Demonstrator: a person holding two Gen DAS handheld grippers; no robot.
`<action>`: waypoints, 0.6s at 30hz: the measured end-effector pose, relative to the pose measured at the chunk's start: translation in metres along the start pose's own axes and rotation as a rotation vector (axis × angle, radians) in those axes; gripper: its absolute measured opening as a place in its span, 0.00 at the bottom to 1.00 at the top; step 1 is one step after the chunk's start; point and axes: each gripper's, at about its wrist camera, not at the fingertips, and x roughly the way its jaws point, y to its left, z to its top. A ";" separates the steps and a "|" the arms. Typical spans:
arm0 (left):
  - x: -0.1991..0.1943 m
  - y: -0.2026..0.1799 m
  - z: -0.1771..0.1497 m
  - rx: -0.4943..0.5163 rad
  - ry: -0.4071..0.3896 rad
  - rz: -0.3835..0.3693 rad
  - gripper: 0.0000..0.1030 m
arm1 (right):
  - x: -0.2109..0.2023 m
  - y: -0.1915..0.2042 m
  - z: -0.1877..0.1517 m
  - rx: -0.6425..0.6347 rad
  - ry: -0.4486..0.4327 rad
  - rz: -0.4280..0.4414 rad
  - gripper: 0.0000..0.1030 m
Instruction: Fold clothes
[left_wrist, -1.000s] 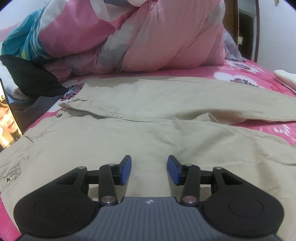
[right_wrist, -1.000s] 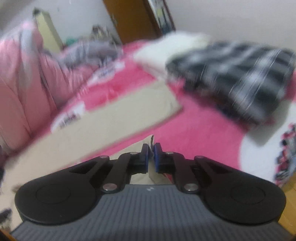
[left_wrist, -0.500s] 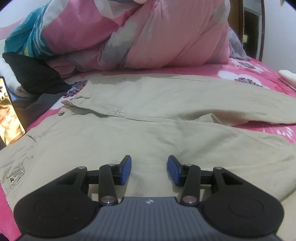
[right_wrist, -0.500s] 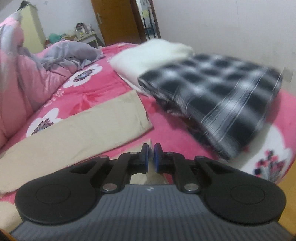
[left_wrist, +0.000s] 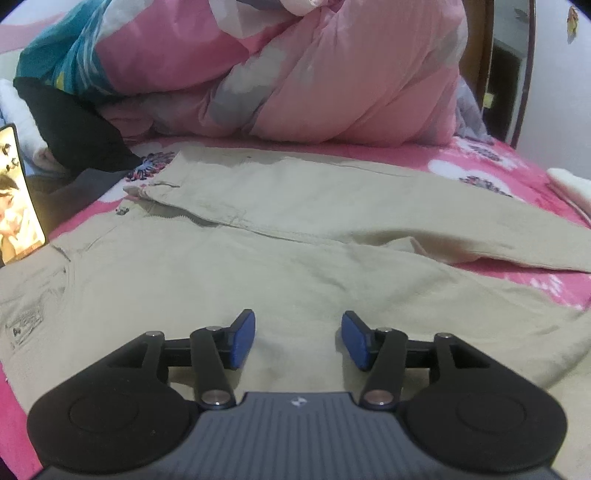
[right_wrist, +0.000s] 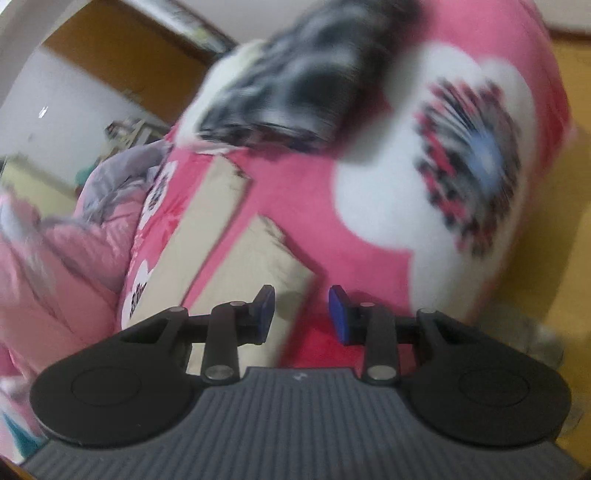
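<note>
The khaki trousers (left_wrist: 295, 236) lie flat across the pink bedspread (left_wrist: 517, 173), legs running to 3 o'clock. The right gripper (right_wrist: 302, 314), shut a second ago, is opening empty over the hem, so that leg looks released. The left gripper (left_wrist: 298, 338) widens, empty.

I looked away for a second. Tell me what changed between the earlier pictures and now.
The right claw, shut on the khaki trousers' leg end a second ago, has rolled and dropped toward the pink bedspread; its jaws are opening, releasing the cloth. The left claw is opening wider, holding nothing. The trousers stay spread flat, the quilt unmoved.
</note>
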 end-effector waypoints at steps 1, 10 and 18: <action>-0.003 0.000 -0.002 0.004 0.000 -0.001 0.53 | 0.003 -0.004 -0.001 0.023 0.002 0.015 0.32; -0.025 0.007 -0.014 0.018 -0.026 0.026 0.54 | 0.005 -0.001 -0.008 0.073 -0.044 0.056 0.31; -0.062 0.024 -0.033 -0.061 -0.039 0.014 0.54 | 0.010 0.003 -0.012 0.019 -0.047 0.025 0.16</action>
